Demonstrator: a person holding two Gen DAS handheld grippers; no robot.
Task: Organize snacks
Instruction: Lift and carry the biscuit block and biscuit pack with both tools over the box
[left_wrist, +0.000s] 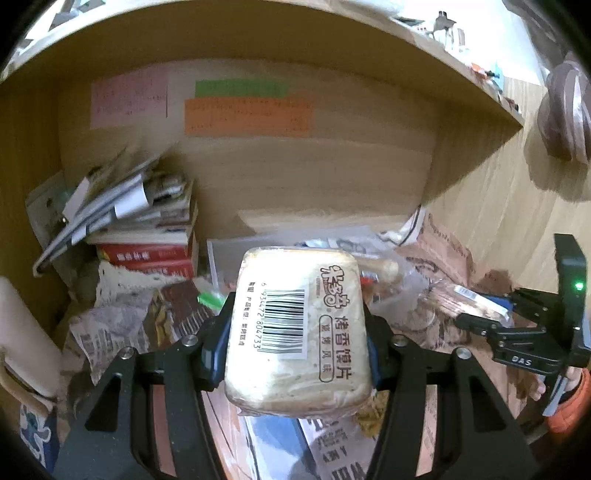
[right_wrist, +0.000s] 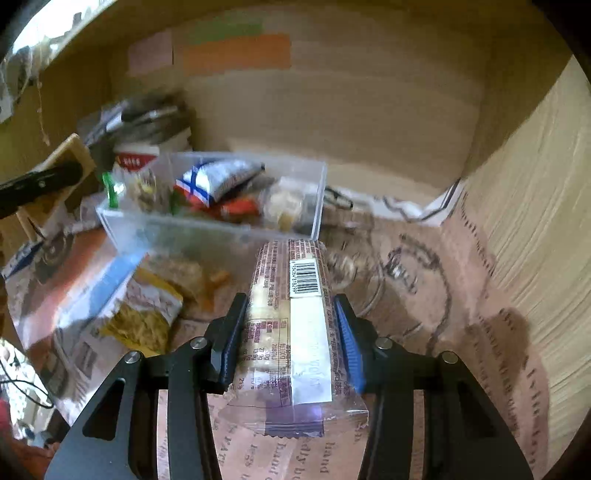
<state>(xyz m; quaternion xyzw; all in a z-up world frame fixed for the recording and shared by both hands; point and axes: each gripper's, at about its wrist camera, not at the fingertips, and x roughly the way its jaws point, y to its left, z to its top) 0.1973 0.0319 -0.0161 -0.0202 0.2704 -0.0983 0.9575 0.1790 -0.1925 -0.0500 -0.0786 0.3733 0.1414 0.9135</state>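
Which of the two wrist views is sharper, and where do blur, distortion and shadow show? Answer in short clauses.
Left wrist: sharper, the barcode on the pale bread pack reads crisply; the shelf edge bows from the fisheye. Right wrist: motion-smeared, the clear bin is streaky; a dark shadow falls on the printed paper.

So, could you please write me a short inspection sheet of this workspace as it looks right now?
Surface: wooden desk nook lined with newspaper.
Job's things: clear plastic box already holding several snacks; yellow snack bag lying loose in front of it.
Clutter: stack of books and papers at back left.
Grippers: left claw shut on a pale bread pack; right claw shut on a long biscuit pack.
Cables: dark cable behind the box.
Surroundings: coloured notes on the back panel, shelf overhead.
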